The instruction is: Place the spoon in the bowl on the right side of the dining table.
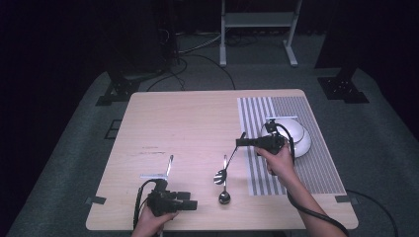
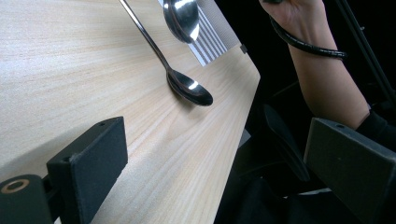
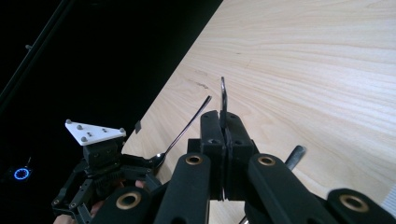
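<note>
Fingers (image 3: 224, 135) of the right gripper (image 1: 241, 142) are pressed tight together on the handle of a spoon (image 1: 223, 169), whose thin metal stem sticks up between the black pads in the right gripper view. From above, that spoon hangs slanted from the grip, its bowl low and near the bench (image 1: 188, 118), just left of the striped mat (image 1: 291, 148). A second spoon (image 1: 225, 193) lies flat on the wood just below it, bowl toward the person; in the left gripper view this lying spoon (image 2: 187, 86) rests on the wood, with the held spoon's bowl (image 2: 182, 18) above and beyond it. A third piece of cutlery (image 1: 170, 165) lies further left on the bench, near the left gripper; its end is too small to tell.

On the other side, the left gripper (image 1: 190, 204) has its fingers (image 2: 93, 158) standing wide apart with nothing between them, low over the near edge of the bench and pointing toward the spoons. A white bowl (image 1: 296, 137) sits on the striped mat behind the right hand (image 1: 279, 160). Cables trail from both grippers back toward the person.
</note>
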Demonstrator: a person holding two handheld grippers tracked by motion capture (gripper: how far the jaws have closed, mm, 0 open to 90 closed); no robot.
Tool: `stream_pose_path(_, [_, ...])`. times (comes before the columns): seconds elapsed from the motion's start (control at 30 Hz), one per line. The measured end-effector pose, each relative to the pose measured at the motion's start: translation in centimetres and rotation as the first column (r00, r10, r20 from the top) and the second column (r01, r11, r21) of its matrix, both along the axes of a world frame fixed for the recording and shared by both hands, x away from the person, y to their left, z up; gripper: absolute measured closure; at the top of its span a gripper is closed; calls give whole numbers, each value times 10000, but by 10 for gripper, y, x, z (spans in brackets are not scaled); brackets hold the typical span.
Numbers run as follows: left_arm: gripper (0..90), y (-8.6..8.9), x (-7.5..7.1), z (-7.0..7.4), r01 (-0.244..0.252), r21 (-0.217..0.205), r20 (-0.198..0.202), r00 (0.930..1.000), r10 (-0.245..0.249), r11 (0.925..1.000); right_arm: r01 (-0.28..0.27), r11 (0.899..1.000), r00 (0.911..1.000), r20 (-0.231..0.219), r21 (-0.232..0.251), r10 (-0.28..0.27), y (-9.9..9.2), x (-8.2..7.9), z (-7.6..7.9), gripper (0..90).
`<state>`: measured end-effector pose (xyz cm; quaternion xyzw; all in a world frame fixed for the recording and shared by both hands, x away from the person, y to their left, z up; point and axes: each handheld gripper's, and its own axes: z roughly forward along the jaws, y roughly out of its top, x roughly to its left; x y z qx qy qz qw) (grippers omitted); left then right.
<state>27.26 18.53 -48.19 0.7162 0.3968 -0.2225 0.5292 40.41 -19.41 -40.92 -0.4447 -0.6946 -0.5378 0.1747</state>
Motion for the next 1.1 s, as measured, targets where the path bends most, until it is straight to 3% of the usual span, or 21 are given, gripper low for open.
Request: stream_pose_path(1.1, [48, -2, -1, 1, 34, 65, 64, 10000, -35, 10000, 1149, 9933, 9932, 183, 96, -1150, -49, 4, 16, 888])
